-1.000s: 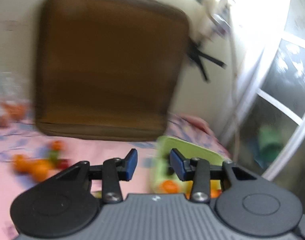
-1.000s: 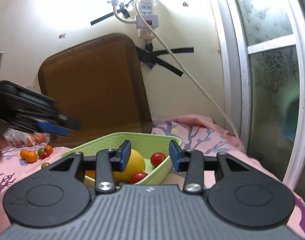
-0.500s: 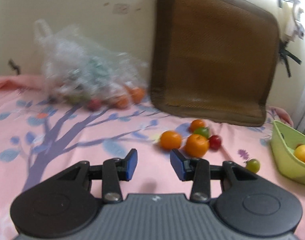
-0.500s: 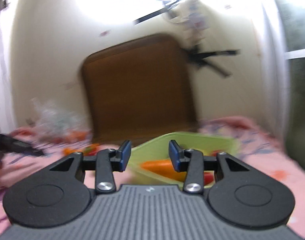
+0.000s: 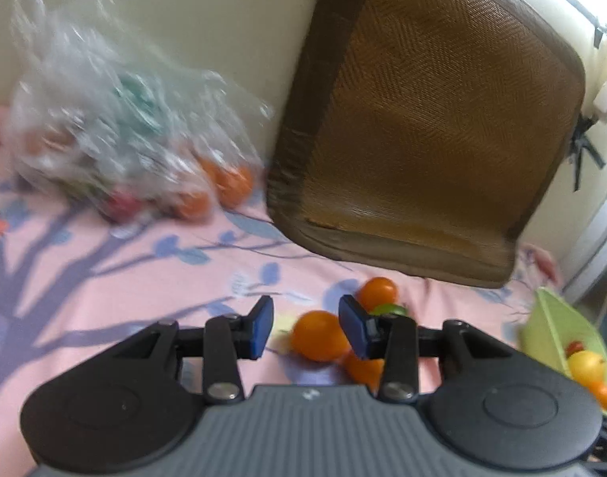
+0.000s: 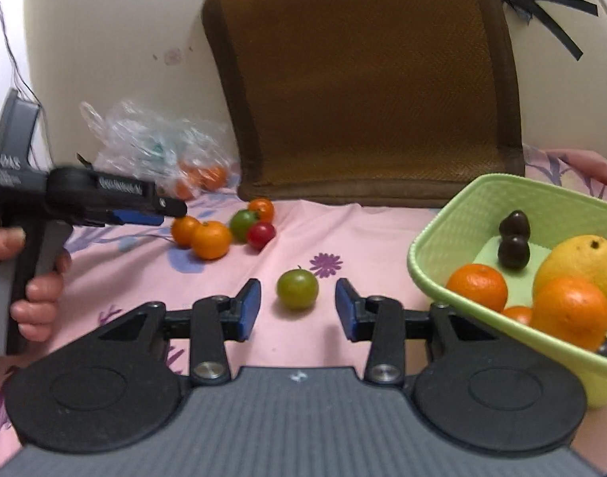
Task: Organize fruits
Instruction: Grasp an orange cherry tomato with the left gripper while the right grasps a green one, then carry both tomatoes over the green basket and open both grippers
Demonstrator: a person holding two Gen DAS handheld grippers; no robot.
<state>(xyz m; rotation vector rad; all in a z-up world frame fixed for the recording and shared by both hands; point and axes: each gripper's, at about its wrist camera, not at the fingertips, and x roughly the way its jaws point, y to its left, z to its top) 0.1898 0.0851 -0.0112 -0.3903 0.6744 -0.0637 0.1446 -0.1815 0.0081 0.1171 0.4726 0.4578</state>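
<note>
My left gripper [image 5: 306, 328] is open, its blue pads either side of an orange [image 5: 318, 336] in a small pile of loose fruit on the pink cloth. In the right wrist view the left gripper [image 6: 144, 214] hovers at that pile's left: oranges [image 6: 210, 239], a green fruit [image 6: 243, 224], a red tomato [image 6: 260, 234]. My right gripper [image 6: 297, 306] is open, with a lone green fruit [image 6: 297, 289] just beyond and between its pads. A green basket [image 6: 498, 198] at the right holds oranges, a yellow fruit and dark fruits; it also shows in the left wrist view [image 5: 550, 326].
A clear plastic bag [image 5: 104, 127] with more fruit lies at the back left by the wall. A brown woven cushion [image 6: 363, 79] leans against the wall behind the pile. The pink patterned cloth [image 6: 343, 230] covers the surface.
My left gripper has swung from the basket to the loose pile and closed in on an orange. My right gripper has turned left and down, so the lone green fruit lies between its pads.
</note>
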